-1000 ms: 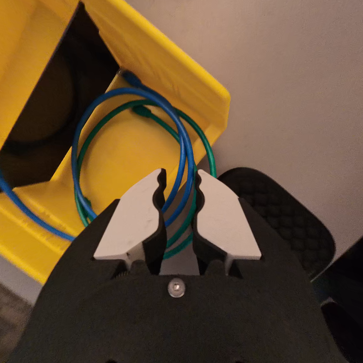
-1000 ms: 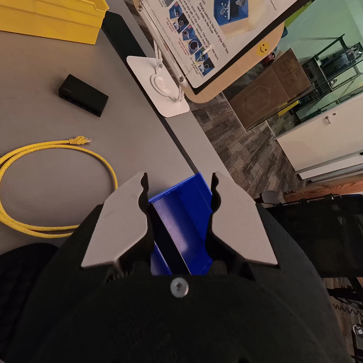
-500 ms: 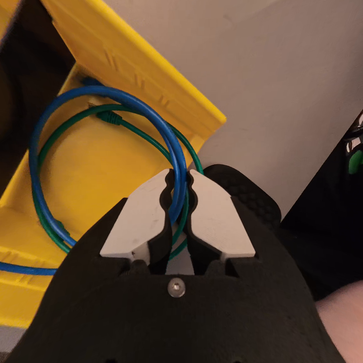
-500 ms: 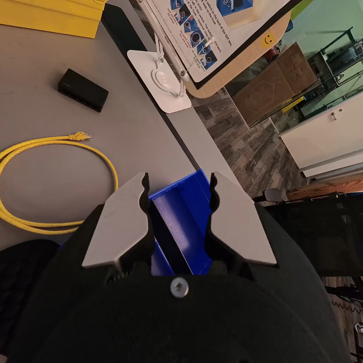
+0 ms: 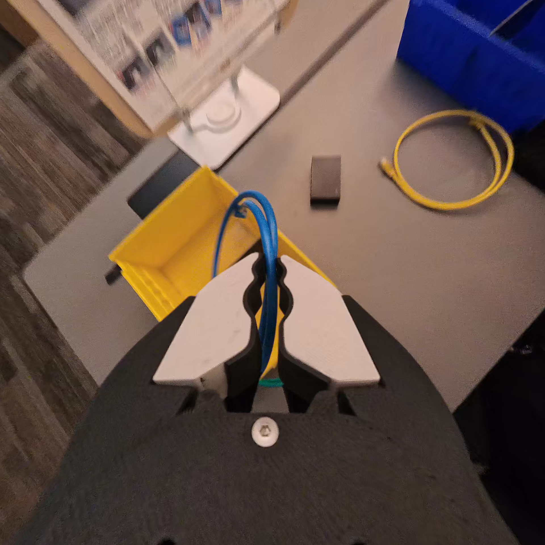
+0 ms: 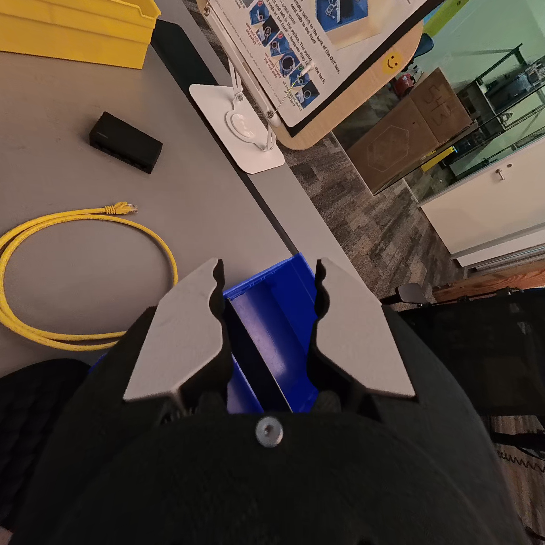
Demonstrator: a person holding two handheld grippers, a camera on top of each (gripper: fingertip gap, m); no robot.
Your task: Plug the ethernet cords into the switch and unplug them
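Observation:
My left gripper (image 5: 269, 261) is shut on a looped blue ethernet cord (image 5: 269, 236) and holds it above the yellow bin (image 5: 165, 250); a bit of green cord (image 5: 269, 383) shows deep between the fingers. The black switch (image 5: 326, 180) lies on the grey table (image 5: 383, 280), also seen in the right wrist view (image 6: 125, 141). A coiled yellow ethernet cord (image 5: 454, 159) lies right of the switch and shows in the right wrist view (image 6: 73, 277). My right gripper (image 6: 269, 264) is open and empty above the blue bin (image 6: 274, 324).
A white stand (image 6: 239, 129) holding an instruction board (image 6: 309, 44) stands at the table's far edge. The blue bin (image 5: 472, 53) sits at the far right in the left wrist view. The yellow bin (image 6: 73, 29) shows at top left in the right wrist view. Carpeted floor lies beyond the table. Tip to tip, the grippers are about 45 centimetres apart.
My left gripper closed on the cords in the yellow bin and lifted the blue cord up and out, well above the bin. The right gripper has barely moved.

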